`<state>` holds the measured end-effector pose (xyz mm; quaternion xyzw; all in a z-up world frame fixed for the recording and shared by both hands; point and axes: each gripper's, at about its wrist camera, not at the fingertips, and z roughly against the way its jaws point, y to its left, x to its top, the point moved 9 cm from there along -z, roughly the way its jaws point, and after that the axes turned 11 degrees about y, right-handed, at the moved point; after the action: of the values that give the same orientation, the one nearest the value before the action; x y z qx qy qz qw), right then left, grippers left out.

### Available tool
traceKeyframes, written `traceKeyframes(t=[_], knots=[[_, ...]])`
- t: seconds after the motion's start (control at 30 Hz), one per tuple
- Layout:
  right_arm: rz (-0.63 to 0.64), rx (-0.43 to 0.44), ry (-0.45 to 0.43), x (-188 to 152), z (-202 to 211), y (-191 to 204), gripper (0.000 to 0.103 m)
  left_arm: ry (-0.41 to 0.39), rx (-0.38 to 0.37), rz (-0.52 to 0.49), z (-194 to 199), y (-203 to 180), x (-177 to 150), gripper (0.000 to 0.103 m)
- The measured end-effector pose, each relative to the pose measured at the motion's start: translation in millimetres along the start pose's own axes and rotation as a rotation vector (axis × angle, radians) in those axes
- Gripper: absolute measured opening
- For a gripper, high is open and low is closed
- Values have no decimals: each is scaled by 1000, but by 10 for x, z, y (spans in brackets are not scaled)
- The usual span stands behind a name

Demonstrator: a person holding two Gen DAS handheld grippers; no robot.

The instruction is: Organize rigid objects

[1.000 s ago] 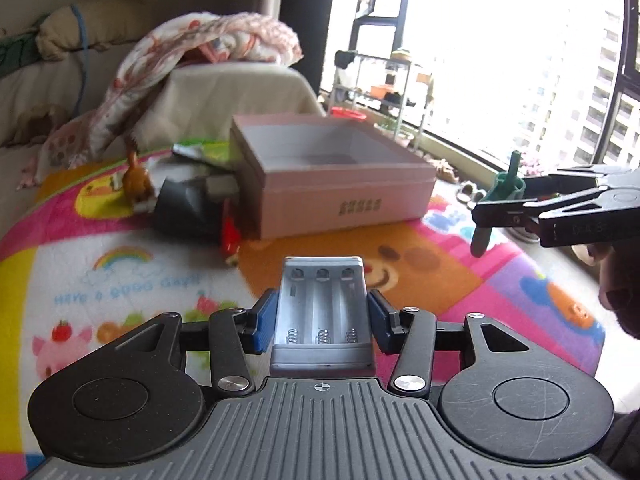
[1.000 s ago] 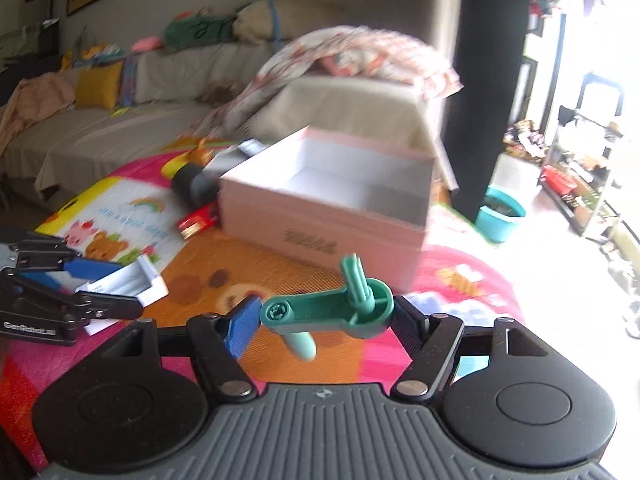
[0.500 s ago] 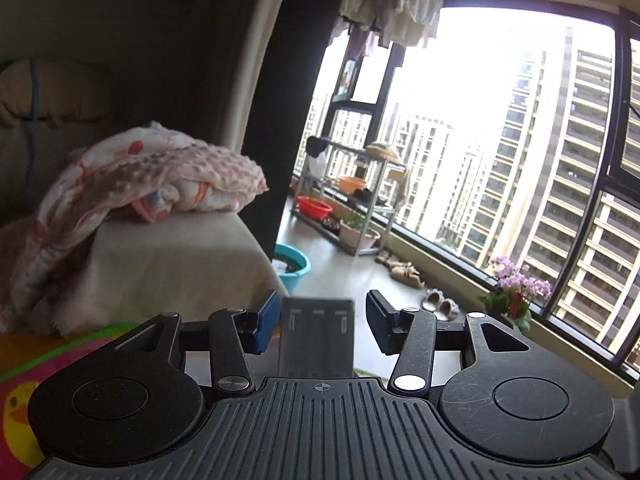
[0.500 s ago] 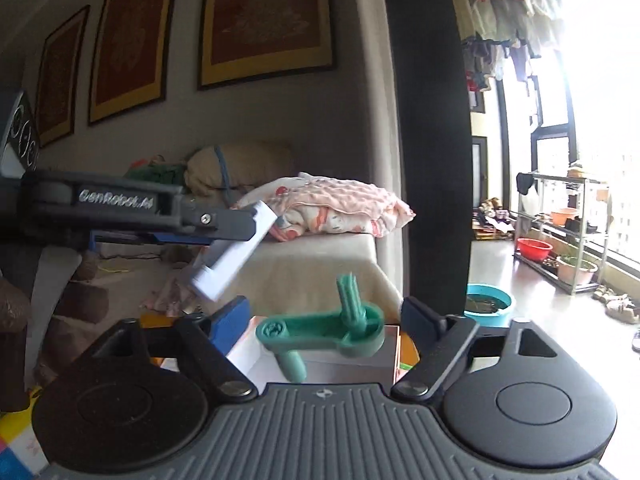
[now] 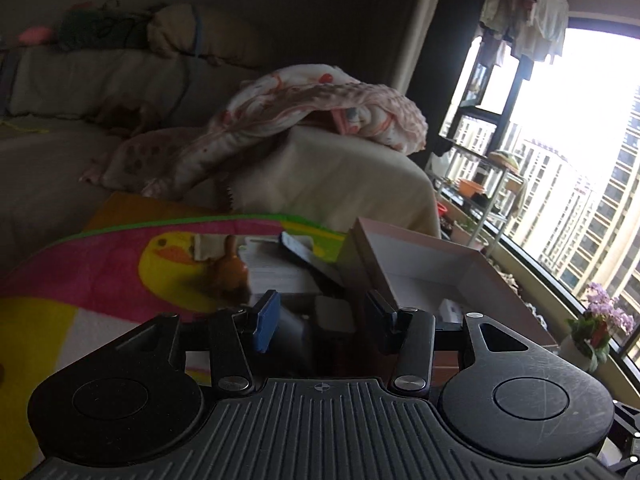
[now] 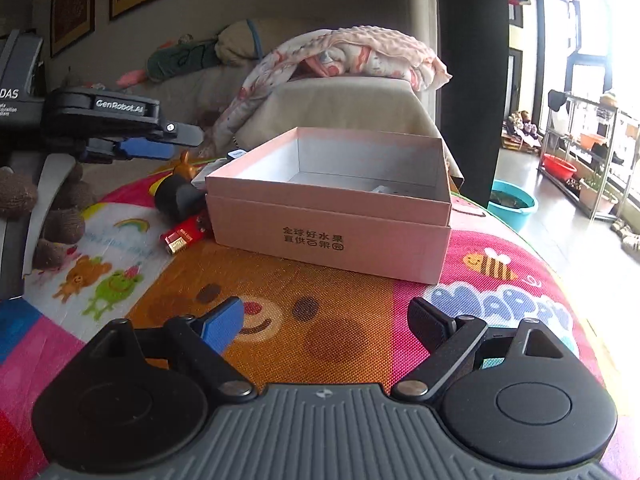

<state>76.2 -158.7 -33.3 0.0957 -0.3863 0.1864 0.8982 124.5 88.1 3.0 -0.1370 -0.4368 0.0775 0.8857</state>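
Right gripper [image 6: 326,326]: jaws spread wide with nothing between them, hanging low over the play mat on the near side of the pink box.
Left gripper [image 5: 320,316]: jaws parted and holding nothing, poised just off the pink box's left wall, above the clutter there; the right-wrist view shows this gripper [image 6: 168,142] raised in the air to the left of the box.
Pink box [image 6: 332,220]: open-topped, sitting on the play mat with black printed characters on its near wall. A pale grey item [image 6: 386,190] lies on its floor toward the far right corner; what it is I cannot tell. From the left wrist the box [image 5: 404,248] shows its white inside.
Beside the box: a black cylinder-shaped thing [image 6: 178,198] touches or nearly touches the left wall, a small red item [image 6: 182,236] lies just off the near left corner, and an orange figurine [image 6: 186,164] stands behind the cylinder.
Play mat [image 6: 320,312]: bright cartoon print, a bear face in front of the box.
Behind the box: a sofa [image 6: 344,108] draped with a pink patterned blanket [image 6: 360,52].
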Motion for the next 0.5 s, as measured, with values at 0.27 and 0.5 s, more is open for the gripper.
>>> traceKeyframes(t=[0.27, 0.5], knots=[[-55, -21, 46, -81, -62, -46, 90, 29, 35, 72, -72, 258, -24, 51], [-95, -25, 94, -105, -141, -109, 90, 40, 61, -8, -328, 141, 139, 51]])
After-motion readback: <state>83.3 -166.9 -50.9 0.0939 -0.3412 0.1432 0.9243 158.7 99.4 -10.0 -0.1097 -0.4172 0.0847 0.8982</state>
